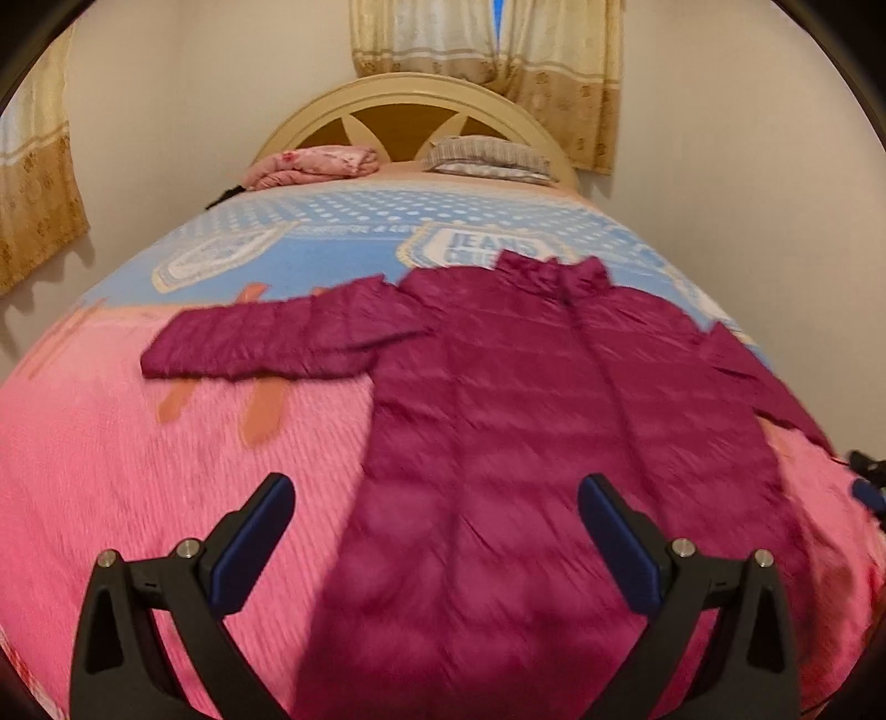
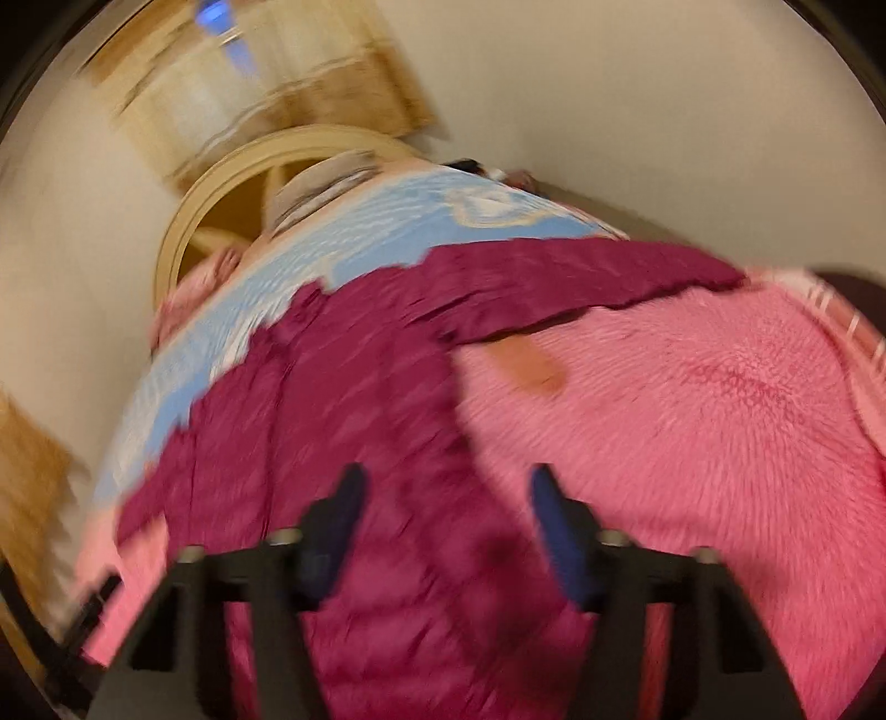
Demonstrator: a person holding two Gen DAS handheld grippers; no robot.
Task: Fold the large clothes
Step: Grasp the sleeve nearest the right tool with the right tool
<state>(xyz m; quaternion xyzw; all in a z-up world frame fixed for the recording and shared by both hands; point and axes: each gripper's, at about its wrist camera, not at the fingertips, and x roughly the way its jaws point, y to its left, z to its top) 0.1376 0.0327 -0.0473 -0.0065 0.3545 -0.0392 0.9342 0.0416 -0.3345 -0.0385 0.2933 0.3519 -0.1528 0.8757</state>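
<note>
A long magenta padded coat (image 1: 531,421) lies flat on the bed, collar toward the headboard, one sleeve (image 1: 266,343) stretched out to the left. My left gripper (image 1: 437,493) hovers open over the coat's lower left edge, with nothing between its fingers. In the blurred, tilted right wrist view the same coat (image 2: 354,399) spreads below, its other sleeve (image 2: 581,288) reaching right. My right gripper (image 2: 446,482) is open above the coat's lower right edge, and nothing is caught between its blue pads (image 2: 554,520).
A pink fleece blanket (image 1: 138,476) covers the near half of the bed, a blue patterned sheet (image 1: 343,221) the far half. A folded pink cloth (image 1: 315,166) and a pillow (image 1: 487,158) lie by the headboard (image 1: 410,94). Curtains (image 1: 498,44) hang behind.
</note>
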